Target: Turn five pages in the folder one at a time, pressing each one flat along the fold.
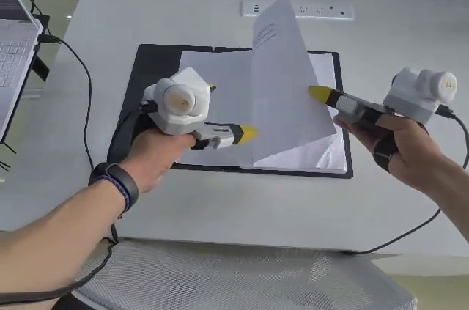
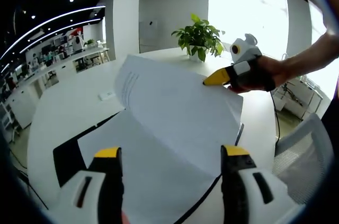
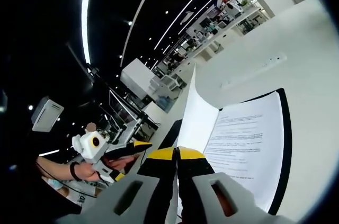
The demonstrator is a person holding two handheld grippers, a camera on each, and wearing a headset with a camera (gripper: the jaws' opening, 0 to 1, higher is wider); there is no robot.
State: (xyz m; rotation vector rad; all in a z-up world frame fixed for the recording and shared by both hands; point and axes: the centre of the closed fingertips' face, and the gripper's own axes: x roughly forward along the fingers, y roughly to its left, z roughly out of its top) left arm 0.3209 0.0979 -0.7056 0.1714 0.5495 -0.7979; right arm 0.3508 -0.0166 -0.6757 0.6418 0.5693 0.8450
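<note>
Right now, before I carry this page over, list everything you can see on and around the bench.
table: one, white, under everything
folder: one, black, open at mid-table
flat pages: white stack, lying in the folder; count unclear
lifted page: one, white, standing up over the fold
power strip: one, white, beyond the folder
laptop: one, silver, at the table's left edge
cable: one, black, running past the laptop
plant: one, green, at the table's far end
chair: one, grey mesh, at the near edge
wristband: one, dark, on the left wrist
left gripper: white, yellow tips, open over the folder's left half
right gripper: white, yellow tips, shut on the lifted page
</note>
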